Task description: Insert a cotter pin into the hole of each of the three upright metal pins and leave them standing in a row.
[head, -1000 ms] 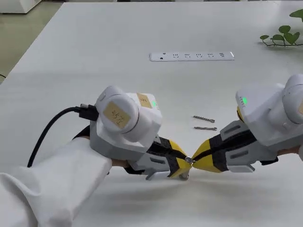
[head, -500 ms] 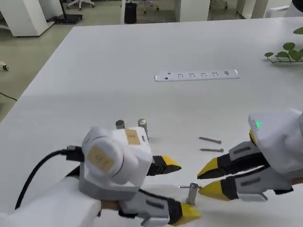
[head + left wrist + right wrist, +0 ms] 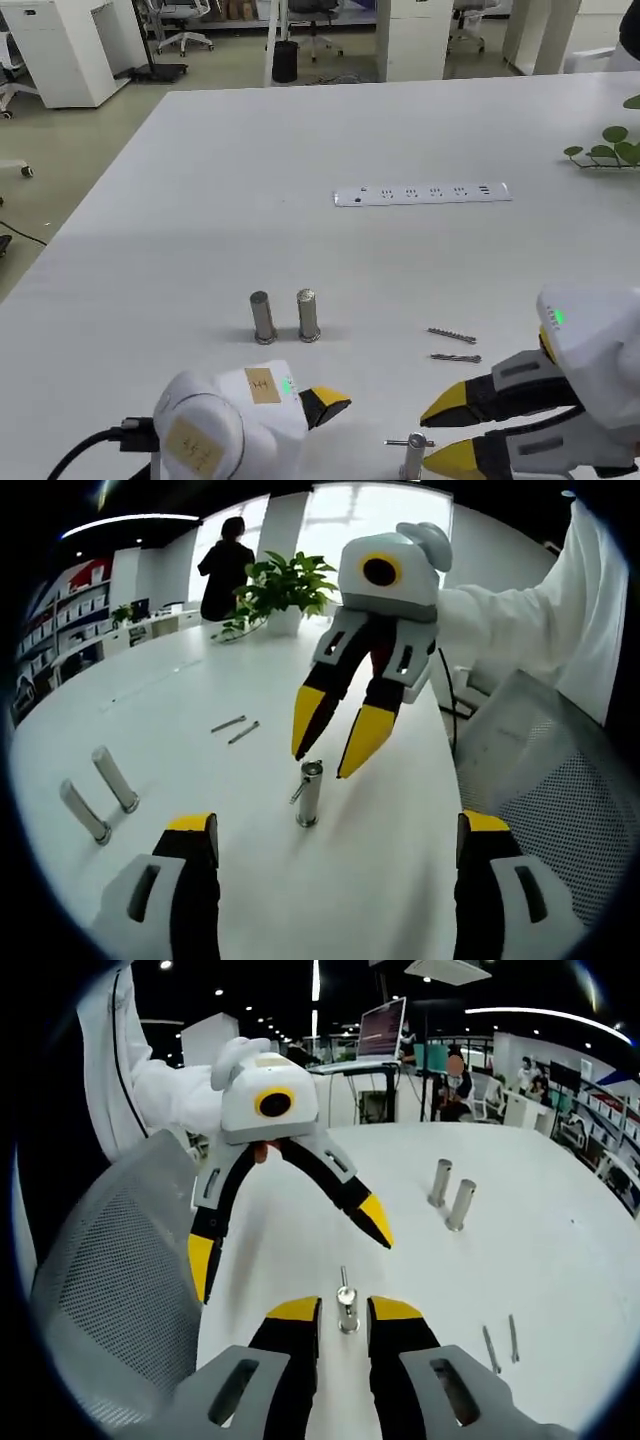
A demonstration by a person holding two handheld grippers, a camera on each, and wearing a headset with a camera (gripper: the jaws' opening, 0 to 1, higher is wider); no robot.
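The left tool (image 3: 335, 828) gapes wide and grips nothing. The right tool (image 3: 430, 438) is parted too and empty, its yellow tips just beside the near upright grey metal pin (image 3: 412, 460). That pin stands on the white tabletop (image 3: 200, 200) with a thin cotter pin (image 3: 396, 441) through its top. Two bare upright metal pins (image 3: 263, 317) stand side by side, farther off to the left. Two loose cotter pins (image 3: 453, 335) lie to their right.

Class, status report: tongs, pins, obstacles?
Both open: left tongs, right tongs. One metal pin fitted, standing; two bare pins upright. Two cotter pins loose. Nothing blocking.
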